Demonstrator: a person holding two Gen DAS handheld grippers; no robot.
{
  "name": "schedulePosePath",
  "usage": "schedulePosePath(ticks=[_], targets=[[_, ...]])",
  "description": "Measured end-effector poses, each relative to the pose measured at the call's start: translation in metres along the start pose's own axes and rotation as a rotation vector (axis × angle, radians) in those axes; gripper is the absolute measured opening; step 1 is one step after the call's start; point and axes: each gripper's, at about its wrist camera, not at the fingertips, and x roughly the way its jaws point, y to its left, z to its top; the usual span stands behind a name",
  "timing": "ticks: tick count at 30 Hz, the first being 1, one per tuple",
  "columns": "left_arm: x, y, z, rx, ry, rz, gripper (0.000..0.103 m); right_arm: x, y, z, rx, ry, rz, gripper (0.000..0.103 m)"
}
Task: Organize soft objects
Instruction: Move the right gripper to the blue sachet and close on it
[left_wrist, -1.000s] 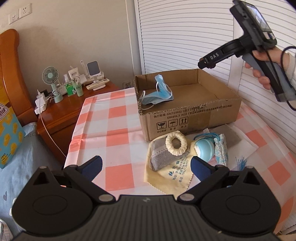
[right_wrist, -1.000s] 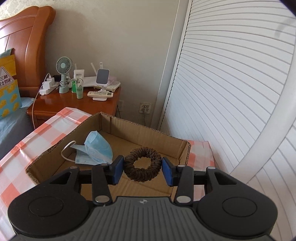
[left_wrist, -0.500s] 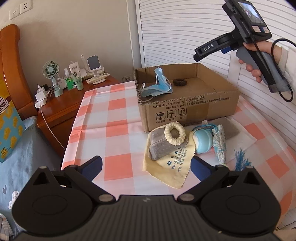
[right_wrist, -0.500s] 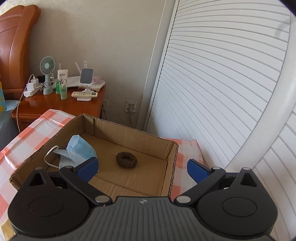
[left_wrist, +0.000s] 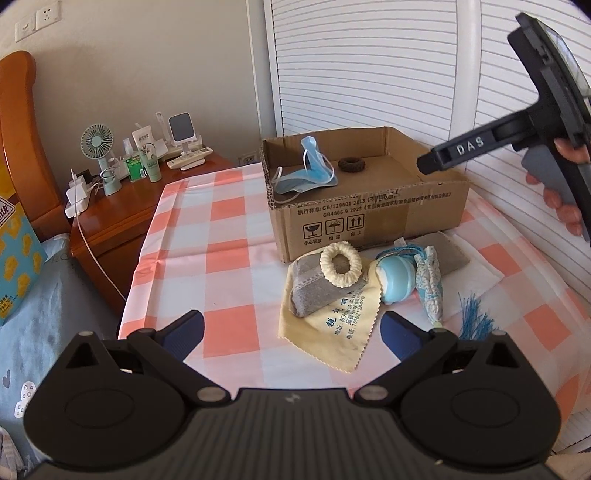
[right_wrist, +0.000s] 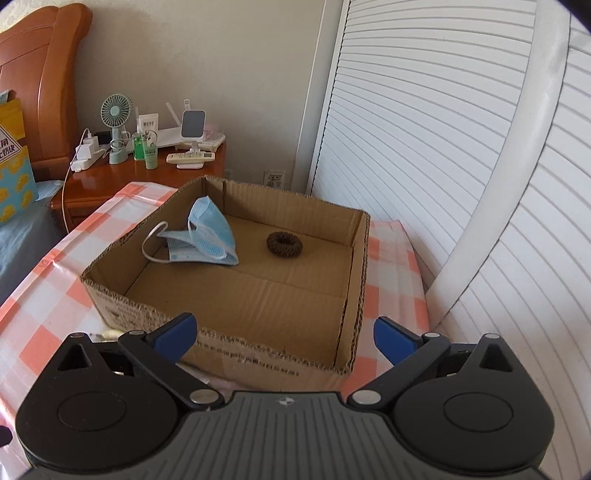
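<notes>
Nightstand (left_wrist: 147, 195) clutter sits far left, beside the checked counter (left_wrist: 229, 236). Left hand-held gripper (left_wrist: 291, 330) hovers with its jaws spread, nothing between them, over the yellow cloth (left_wrist: 332, 317). On it lie a grey pad (left_wrist: 314, 291) and cream scrunchie (left_wrist: 340, 264), a blue pouch (left_wrist: 395, 282) beside them. Behind, the cardboard box (right_wrist: 229, 354) holds a blue face mask (right_wrist: 207, 236) and brown scrunchie (right_wrist: 283, 243). Right hand-held gripper (right_wrist: 282, 334) has just been opening; it is released, empty, above the box's near wall.

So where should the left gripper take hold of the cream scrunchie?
Across one side of the ring, from above. The cream scrunchie lies tilted on the grey pouch, its hole facing up, so one finger can drop into the hole and the other outside. The left gripper is open.
</notes>
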Motion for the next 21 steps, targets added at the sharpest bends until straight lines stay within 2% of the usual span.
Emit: schedulePosePath(ticks=[5, 11, 15, 21], targets=[[0.002, -0.001, -0.003, 0.002, 0.010, -0.006, 0.101, -0.001, 0.012, -0.031, 0.042, 0.038, 0.011, 0.103], [0.001, -0.001, -0.006, -0.004, 0.017, -0.007, 0.101, 0.003, 0.028, -0.052, 0.094, 0.076, 0.056, 0.103], [0.000, -0.001, -0.007, -0.004, 0.017, -0.002, 0.101, 0.008, 0.034, -0.063, 0.083, 0.104, 0.037, 0.103], [0.001, -0.003, -0.009, -0.005, 0.030, -0.002, 0.101, 0.005, 0.019, -0.080, 0.131, 0.123, 0.015, 0.103]])
